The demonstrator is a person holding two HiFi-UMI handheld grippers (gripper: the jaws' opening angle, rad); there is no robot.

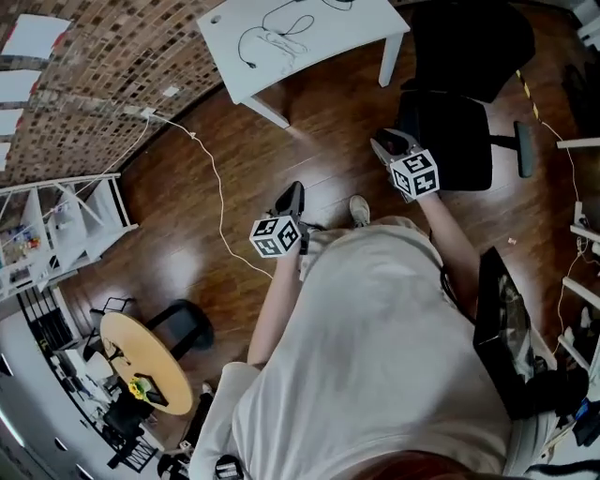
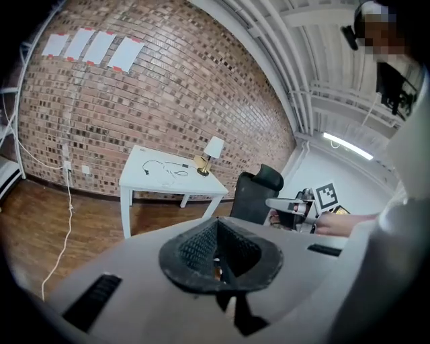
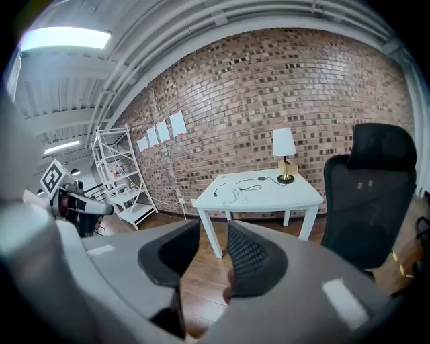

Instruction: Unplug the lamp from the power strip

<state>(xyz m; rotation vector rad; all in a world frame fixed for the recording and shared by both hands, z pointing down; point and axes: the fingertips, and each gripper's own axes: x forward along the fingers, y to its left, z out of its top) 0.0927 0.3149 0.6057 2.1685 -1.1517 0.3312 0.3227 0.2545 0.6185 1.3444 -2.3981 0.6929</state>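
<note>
A small lamp (image 3: 284,152) with a white shade and brass base stands at the back corner of a white table (image 3: 269,199) against the brick wall; it also shows in the left gripper view as the lamp (image 2: 212,152). Dark cables (image 1: 277,34) lie looped on the table top (image 1: 347,28). I cannot make out a power strip. My left gripper (image 1: 292,195) is shut and holds nothing, its jaws closed together (image 2: 218,250). My right gripper (image 1: 385,141) is open and empty, with floor showing between its jaws (image 3: 213,252). Both grippers hang in the air over the wooden floor, well short of the table.
A black office chair (image 1: 457,122) stands to the right of the table, close to my right gripper. A white cord (image 1: 219,192) runs from the wall across the floor. White shelves (image 1: 56,225) stand at the left wall, and a round yellow table (image 1: 141,361) is behind me.
</note>
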